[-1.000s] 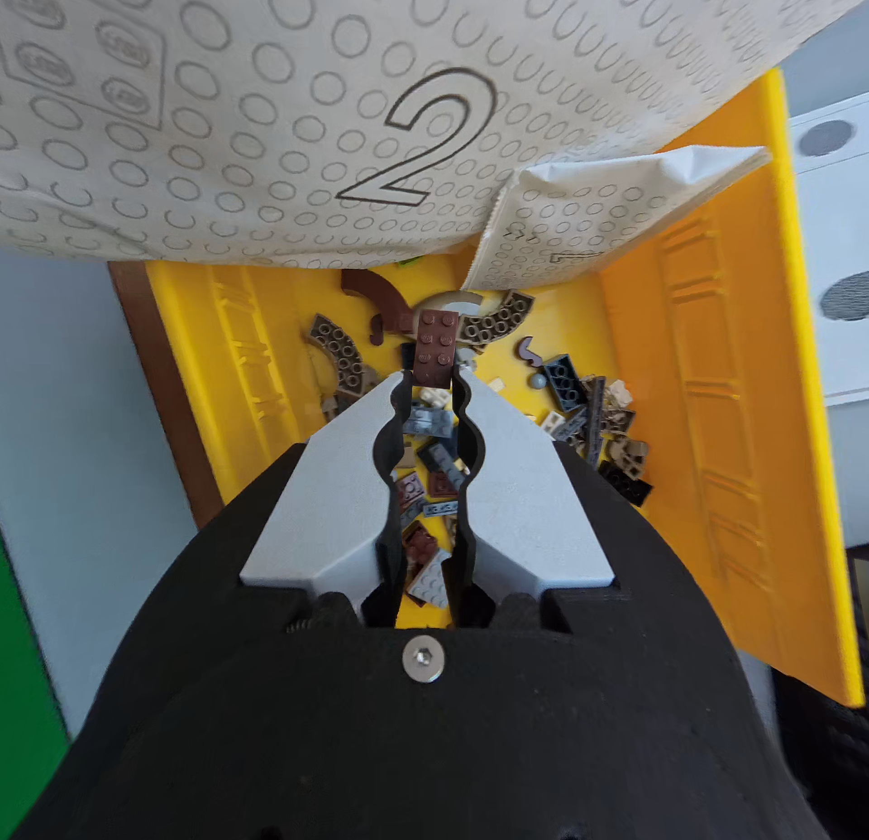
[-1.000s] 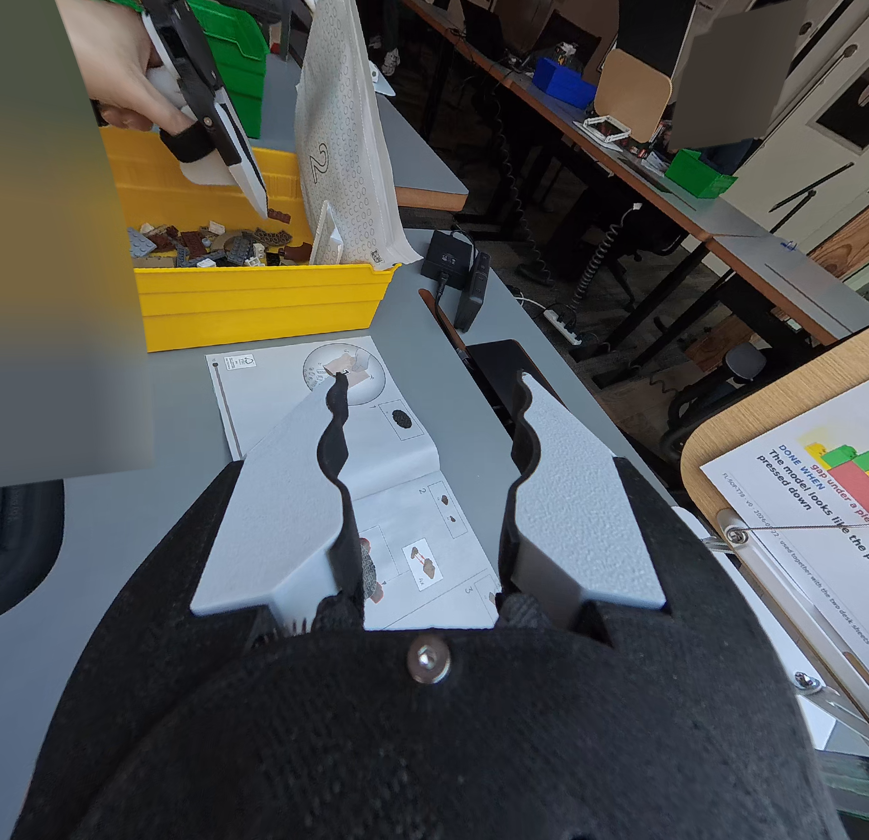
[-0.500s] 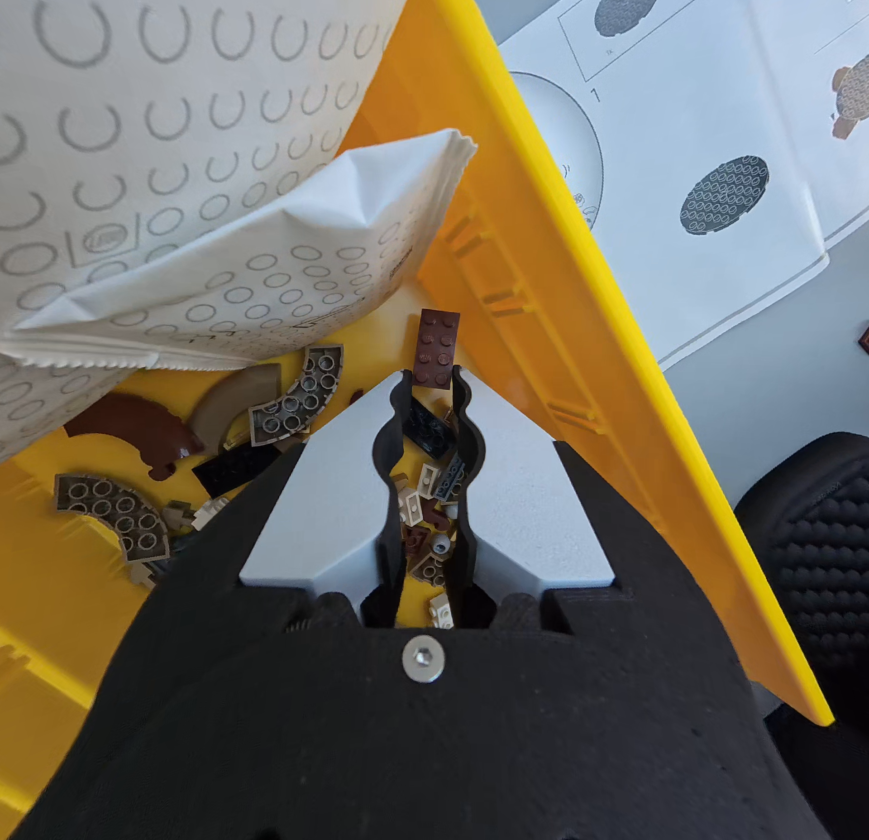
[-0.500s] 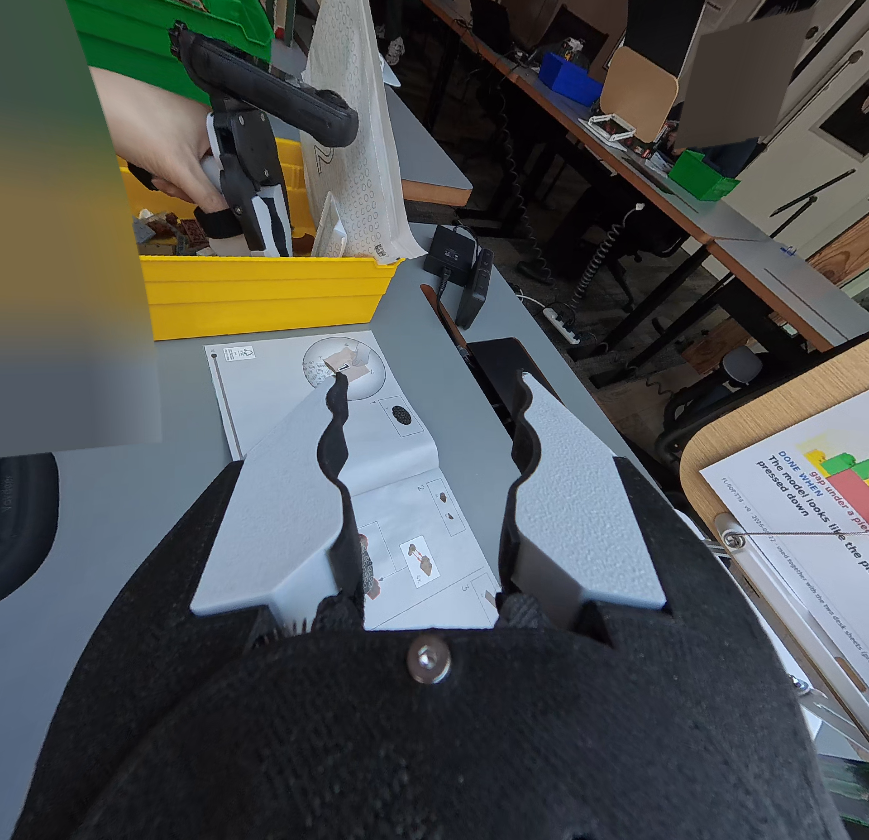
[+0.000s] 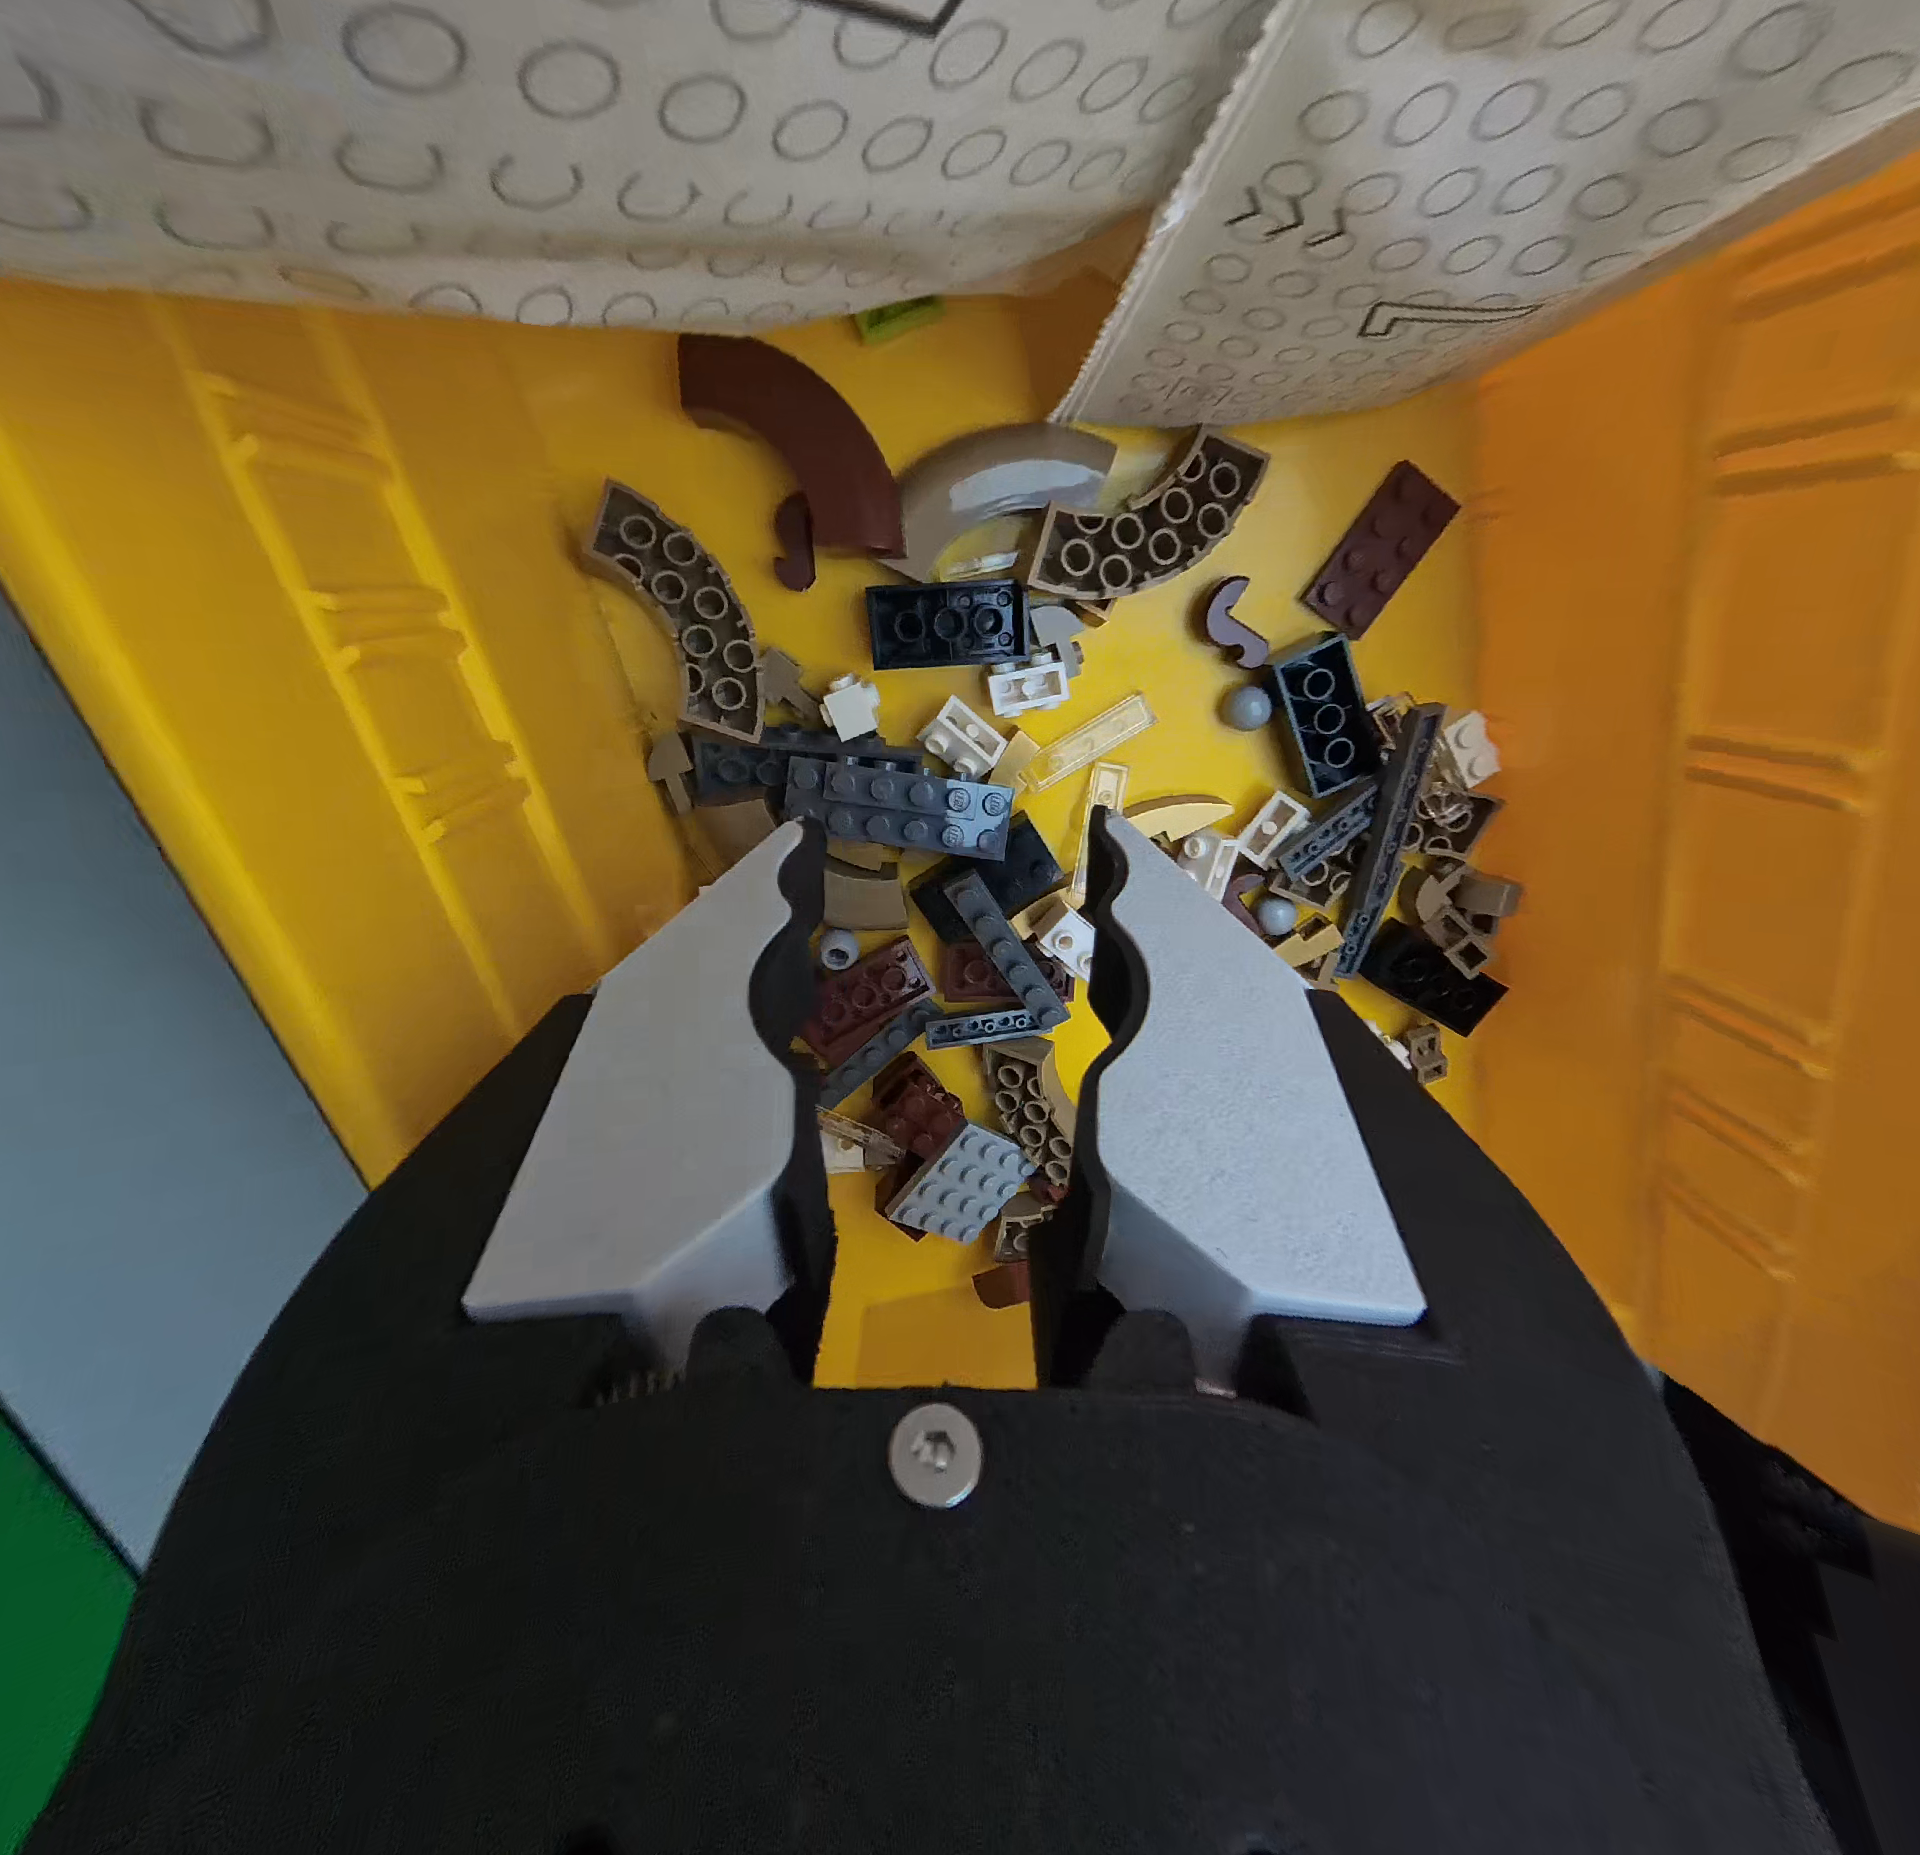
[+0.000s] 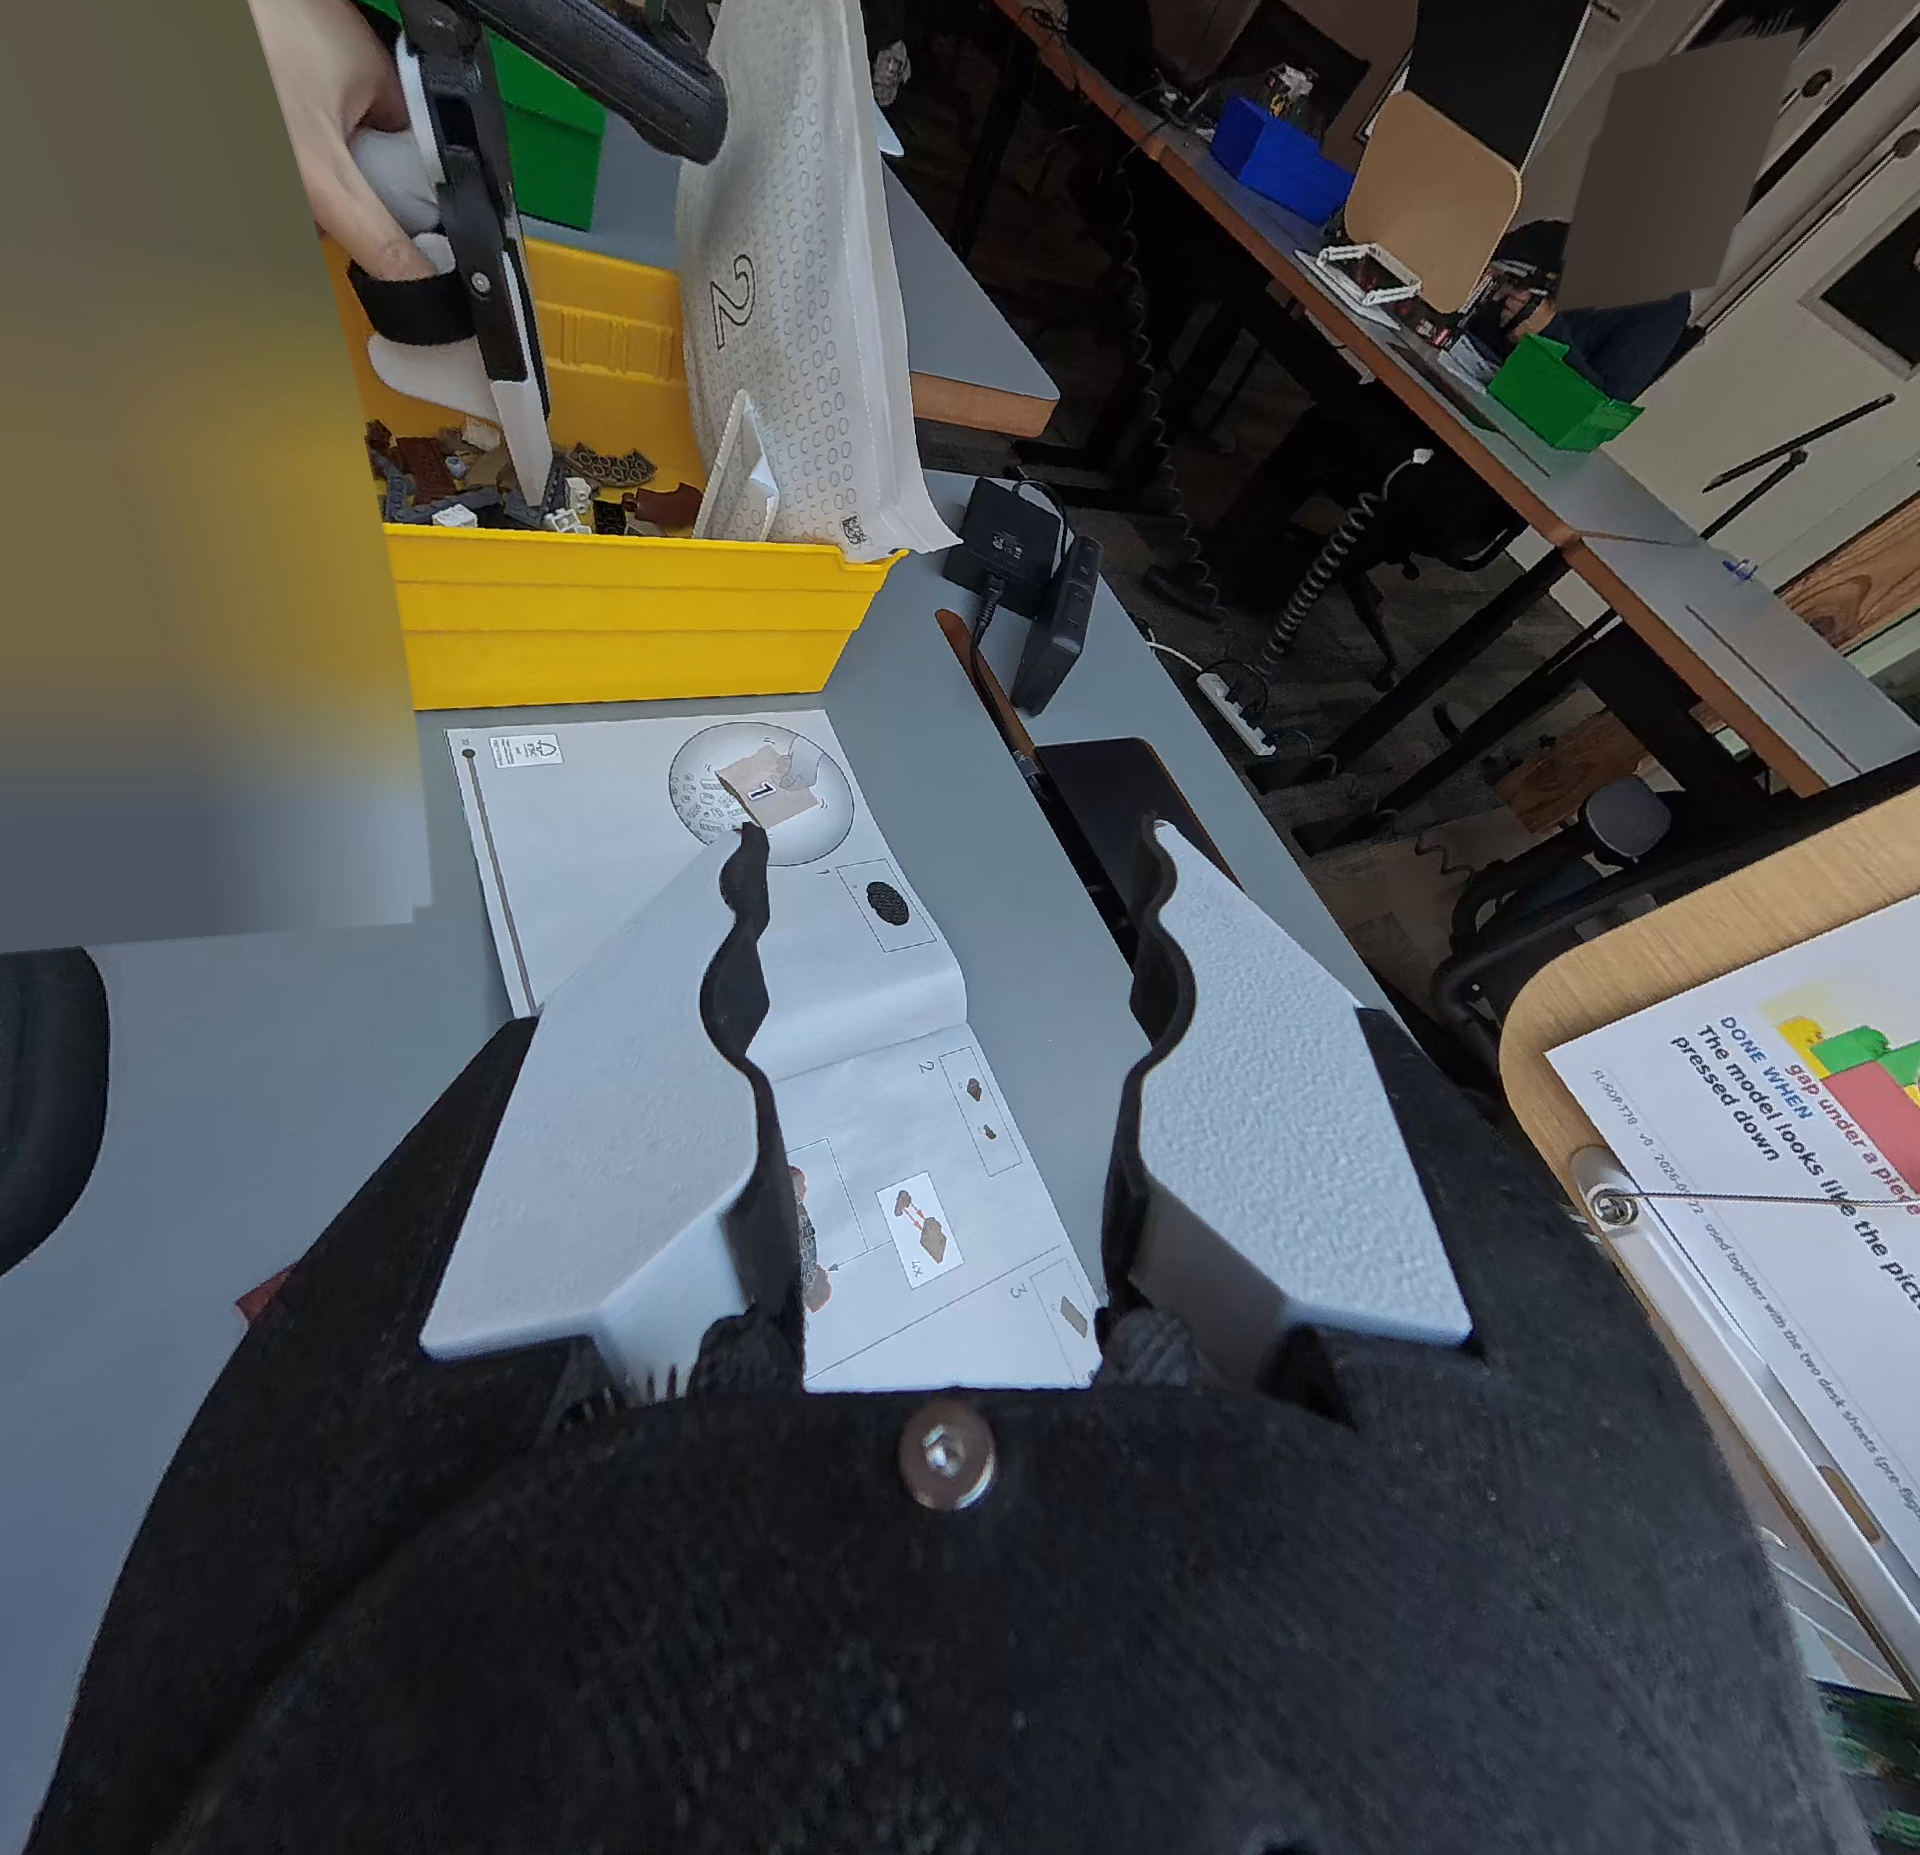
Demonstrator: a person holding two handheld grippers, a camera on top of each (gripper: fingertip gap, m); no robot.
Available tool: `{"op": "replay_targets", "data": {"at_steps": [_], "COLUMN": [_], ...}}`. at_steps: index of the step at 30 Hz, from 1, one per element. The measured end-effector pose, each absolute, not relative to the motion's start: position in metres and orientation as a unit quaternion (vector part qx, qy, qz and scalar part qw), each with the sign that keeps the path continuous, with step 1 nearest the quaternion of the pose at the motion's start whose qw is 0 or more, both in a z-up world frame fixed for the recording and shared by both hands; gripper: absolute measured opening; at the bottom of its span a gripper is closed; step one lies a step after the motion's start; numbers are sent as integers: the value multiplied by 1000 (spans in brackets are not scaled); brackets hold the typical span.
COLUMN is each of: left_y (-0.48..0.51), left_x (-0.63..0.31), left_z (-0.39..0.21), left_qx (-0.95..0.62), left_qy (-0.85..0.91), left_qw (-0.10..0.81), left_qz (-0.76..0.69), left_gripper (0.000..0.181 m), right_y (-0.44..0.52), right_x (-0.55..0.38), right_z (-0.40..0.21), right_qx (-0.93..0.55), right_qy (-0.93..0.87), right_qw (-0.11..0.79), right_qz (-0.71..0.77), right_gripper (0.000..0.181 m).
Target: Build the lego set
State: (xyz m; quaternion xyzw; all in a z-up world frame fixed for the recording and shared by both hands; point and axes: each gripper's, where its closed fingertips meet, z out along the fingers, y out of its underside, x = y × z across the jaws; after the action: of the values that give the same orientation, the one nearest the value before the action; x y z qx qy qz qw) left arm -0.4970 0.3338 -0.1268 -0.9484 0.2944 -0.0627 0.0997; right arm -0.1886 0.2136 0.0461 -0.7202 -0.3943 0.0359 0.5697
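Grey desk [image 6: 914, 766], yellow bin [image 5: 1704, 870] of loose lego pieces [image 5: 935, 932] under paper bags [image 5: 623, 122].
Left gripper [image 5: 945, 839] above pile, jaws parted, empty.
Right gripper [image 6: 951, 844] wide, empty, over instruction booklet [image 6: 623, 849].
Brown 2x4 plate [image 5: 1382, 548] flat near right bin wall, studs up, long axis diagonal toward far right.
Best: lower squarely, pinch across short sides, avoid neighbours.

The yellow bin [image 5: 332, 600] is smooth moulded plastic with a slight sheen; the bricks [image 5: 935, 870] in it are hard plastic, a tan curved piece [image 5: 997, 475] glossy. 2 paper bags [image 5: 623, 122] look matt and finely textured. The left gripper [image 5: 945, 849] has matt grey grainy fingers [image 5: 675, 1057], a rough black body and 1 shiny metal screw [image 5: 935, 1471]
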Motion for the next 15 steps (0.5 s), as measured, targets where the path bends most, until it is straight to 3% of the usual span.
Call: {"op": "replay_targets", "data": {"at_steps": [5, 15], "left_y": [335, 340], "left_x": [-500, -511], "left_z": [-142, -147], "left_qx": [-944, -936], "left_qy": [320, 342], "left_qw": [80, 78], "left_qz": [-22, 16], "left_gripper": [62, 49], "right_y": [213, 212], "right_x": [-189, -190], "right_z": [44, 42], "right_qx": [-716, -716], "right_qy": [-408, -414], "right_qw": [566, 561], "right_qz": [22, 23], "right_gripper": [71, 71]}}
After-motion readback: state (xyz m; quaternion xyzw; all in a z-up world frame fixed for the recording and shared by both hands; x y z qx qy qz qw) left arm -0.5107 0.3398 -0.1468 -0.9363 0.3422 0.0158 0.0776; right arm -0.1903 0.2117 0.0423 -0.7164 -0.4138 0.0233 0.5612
